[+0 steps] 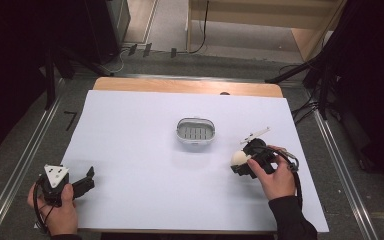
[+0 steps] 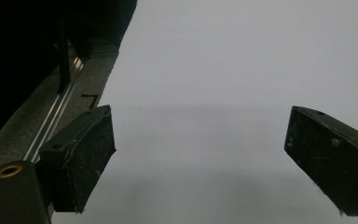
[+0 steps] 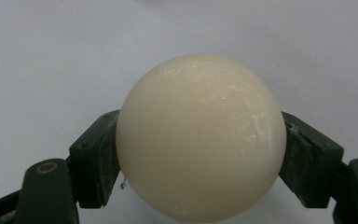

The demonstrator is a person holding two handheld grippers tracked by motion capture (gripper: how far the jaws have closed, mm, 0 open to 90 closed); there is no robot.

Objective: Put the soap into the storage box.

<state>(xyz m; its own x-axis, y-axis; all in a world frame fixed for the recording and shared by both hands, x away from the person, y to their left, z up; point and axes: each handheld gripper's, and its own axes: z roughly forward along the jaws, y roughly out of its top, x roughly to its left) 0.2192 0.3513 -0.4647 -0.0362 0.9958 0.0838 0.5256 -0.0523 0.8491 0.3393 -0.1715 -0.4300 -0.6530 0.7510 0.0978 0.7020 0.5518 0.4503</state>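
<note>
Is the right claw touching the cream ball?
Touching. In the right gripper view, both pads of the right claw press against the sides of the cream ball.

A tray sits near the middle of the tabletop. The ball lies toward the right edge, nearer the front than the tray. The left gripper rests at the front left corner.
</note>
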